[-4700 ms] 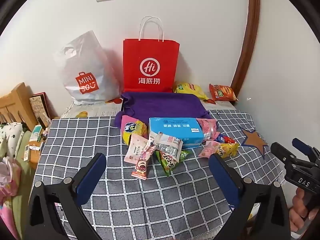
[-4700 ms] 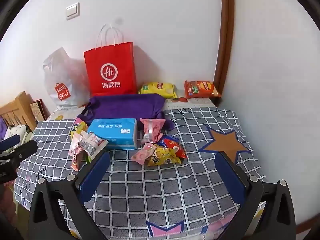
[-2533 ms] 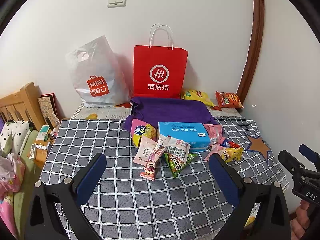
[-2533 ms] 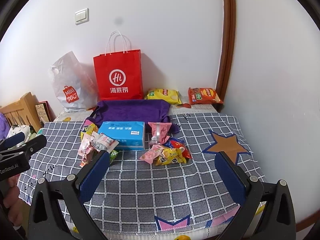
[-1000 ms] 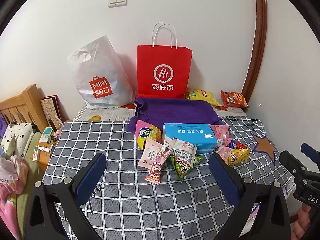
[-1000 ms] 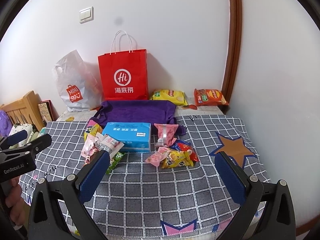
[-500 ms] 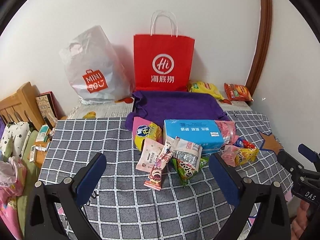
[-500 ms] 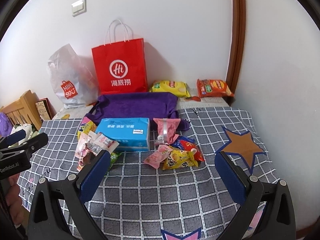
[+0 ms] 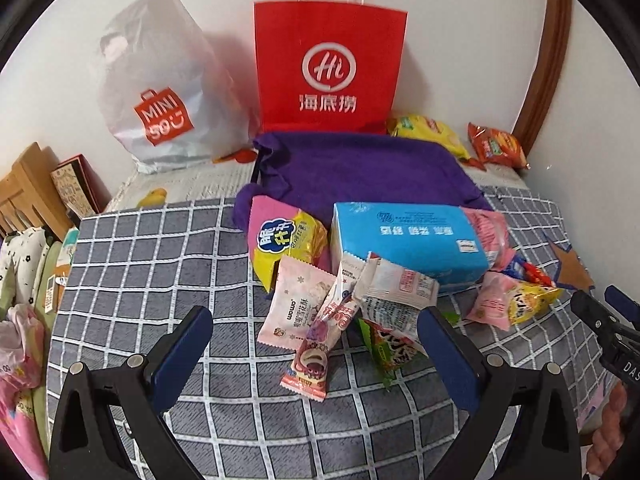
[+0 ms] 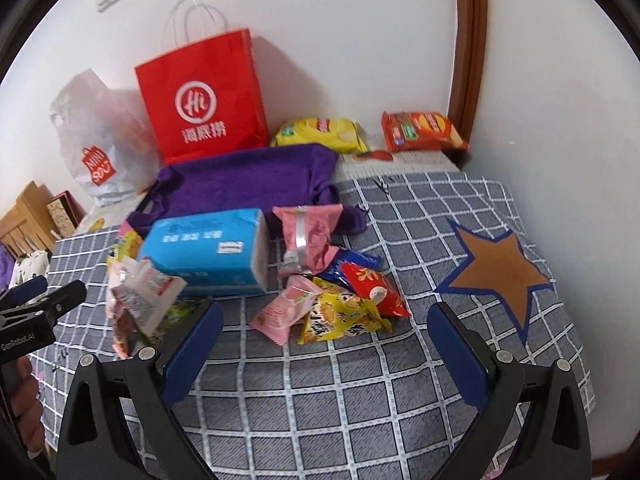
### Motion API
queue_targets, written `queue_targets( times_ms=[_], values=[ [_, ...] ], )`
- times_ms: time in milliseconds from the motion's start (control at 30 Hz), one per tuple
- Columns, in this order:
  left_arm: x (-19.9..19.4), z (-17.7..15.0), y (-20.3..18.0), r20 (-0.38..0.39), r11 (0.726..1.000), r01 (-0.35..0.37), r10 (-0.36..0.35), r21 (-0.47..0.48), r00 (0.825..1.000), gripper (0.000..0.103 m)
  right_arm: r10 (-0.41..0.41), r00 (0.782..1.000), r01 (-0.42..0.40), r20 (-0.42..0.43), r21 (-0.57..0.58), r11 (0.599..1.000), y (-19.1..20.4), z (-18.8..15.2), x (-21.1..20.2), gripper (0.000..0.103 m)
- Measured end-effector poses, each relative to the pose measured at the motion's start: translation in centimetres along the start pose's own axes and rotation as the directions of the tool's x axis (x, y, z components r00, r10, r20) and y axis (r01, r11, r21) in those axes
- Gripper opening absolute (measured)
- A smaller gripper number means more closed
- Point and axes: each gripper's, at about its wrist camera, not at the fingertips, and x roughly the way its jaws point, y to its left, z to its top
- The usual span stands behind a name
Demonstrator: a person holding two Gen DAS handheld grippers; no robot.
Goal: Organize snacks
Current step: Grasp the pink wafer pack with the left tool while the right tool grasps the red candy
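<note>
While both grippers, left point(image 9: 316, 354) and right point(image 10: 324, 346), gape empty, the crinkly snack-packet pile point(image 9: 352, 300) looms nearer than before.

Bare checked cloth point(image 10: 340, 392) lies open between the fingers and the snack pile point(image 9: 360, 288). Behind the pile, the blue box point(image 9: 404, 240), purple bag point(image 9: 360, 168) and red paper bag point(image 9: 328, 68) block the way to the wall.

My room is evenly and brightly lit, with soft shadows behind the red paper bag point(image 9: 328, 68) on the white wall point(image 10: 340, 20). Both views bulge like a fisheye, black at the corners. The right wrist view is smeared with motion blur; the left is sharper.
</note>
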Motion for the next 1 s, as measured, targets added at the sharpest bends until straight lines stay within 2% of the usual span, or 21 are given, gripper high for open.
queue_targets(
  times_ms=[333, 433, 567, 733, 867, 933, 1000],
  values=[
    [4.1, 0.5, 0.9, -0.082, 0.999, 0.033, -0.033, -0.009, 0.996, 0.098, -0.018, 0.997, 0.021, -0.069, 0.040, 0.999, -3.0, 0.2, 4.5, 0.097],
    [5.1, 0.6, 0.9, -0.098, 0.999, 0.043, -0.045, -0.016, 0.994, 0.096, 0.033, 0.995, -0.025, -0.090, 0.091, 0.996, -4.6, 0.0, 5.6, 0.093],
    [5.8, 0.8, 0.7, -0.108, 0.998, 0.054, -0.055, -0.009, 0.993, 0.095, 0.020, 0.993, -0.008, -0.115, 0.104, 0.995, -5.7, -0.1, 7.2, 0.082],
    [6.2, 1.2, 0.6, -0.105, 0.999, 0.053, -0.052, 0.001, 0.993, 0.095, 0.044, 0.991, -0.033, -0.123, 0.085, 0.996, -5.7, 0.9, 8.9, 0.079],
    [6.5, 1.3, 0.6, -0.109, 0.998, 0.055, -0.054, 0.005, 0.993, 0.095, 0.063, 0.983, -0.048, -0.174, 0.087, 0.995, -5.7, 1.1, 11.4, 0.066],
    [6.6, 1.2, 0.8, -0.113, 0.999, 0.052, -0.051, 0.003, 0.992, 0.095, 0.078, 0.976, -0.061, -0.201, 0.093, 0.994, -5.7, 0.9, 12.4, 0.063],
    [6.6, 1.1, 1.1, -0.116, 0.999, 0.054, -0.053, 0.001, 0.992, 0.095, 0.092, 0.976, -0.075, -0.199, 0.089, 0.993, -5.6, 0.6, 12.7, 0.050]
  ],
)
